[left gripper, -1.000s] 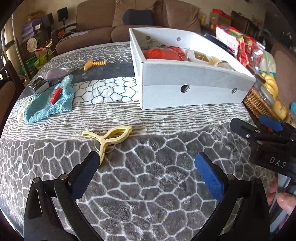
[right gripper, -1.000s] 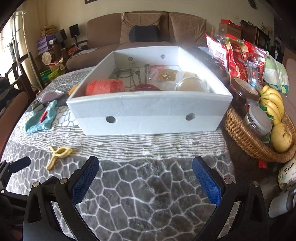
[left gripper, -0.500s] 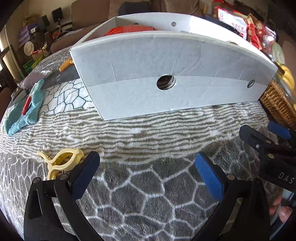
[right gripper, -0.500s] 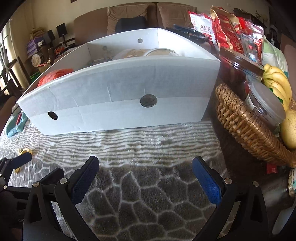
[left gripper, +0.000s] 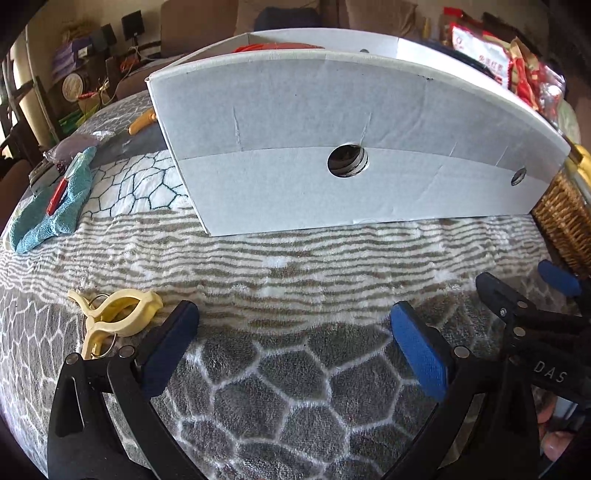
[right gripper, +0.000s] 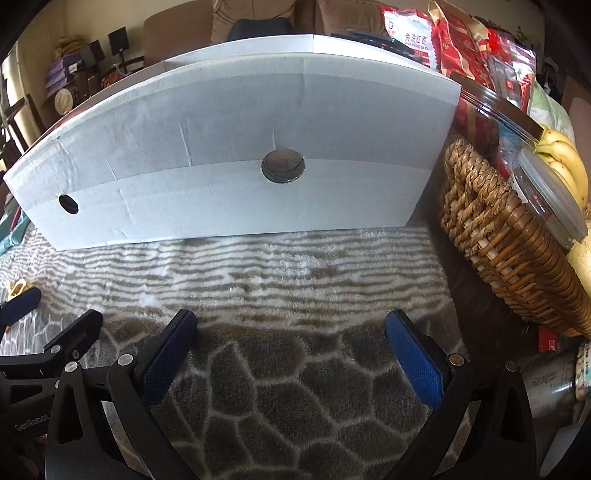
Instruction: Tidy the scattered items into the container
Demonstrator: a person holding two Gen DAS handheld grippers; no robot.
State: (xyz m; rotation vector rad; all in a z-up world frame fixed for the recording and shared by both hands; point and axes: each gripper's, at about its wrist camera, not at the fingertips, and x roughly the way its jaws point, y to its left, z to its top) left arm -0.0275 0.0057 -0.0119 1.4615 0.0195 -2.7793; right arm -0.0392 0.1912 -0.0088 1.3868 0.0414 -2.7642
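Note:
The white cardboard box (left gripper: pixel 332 192) stands close ahead on the patterned blanket; its front wall fills the right wrist view (right gripper: pixel 240 199) and hides most of its contents. A cream plastic clip (left gripper: pixel 114 317) lies on the blanket just left of my left gripper (left gripper: pixel 295 347), which is open and empty, low over the blanket. A teal cloth (left gripper: pixel 55 210) with a red pen (left gripper: pixel 57 195) lies far left, an orange-handled tool (left gripper: pixel 142 122) behind it. My right gripper (right gripper: pixel 288 350) is open and empty, also low before the box.
A wicker basket (right gripper: pixel 506 240) with bananas (right gripper: pixel 565 158) and a jar stands right of the box. Red snack bags (right gripper: pixel 461 33) sit behind it. A sofa (right gripper: pixel 184 26) and shelves stand beyond the table. The right gripper shows in the left wrist view (left gripper: pixel 535 314).
Both grippers have dropped lower and moved closer to the box front, which now looms large. The clip has shifted from ahead to beside the left gripper's left finger.

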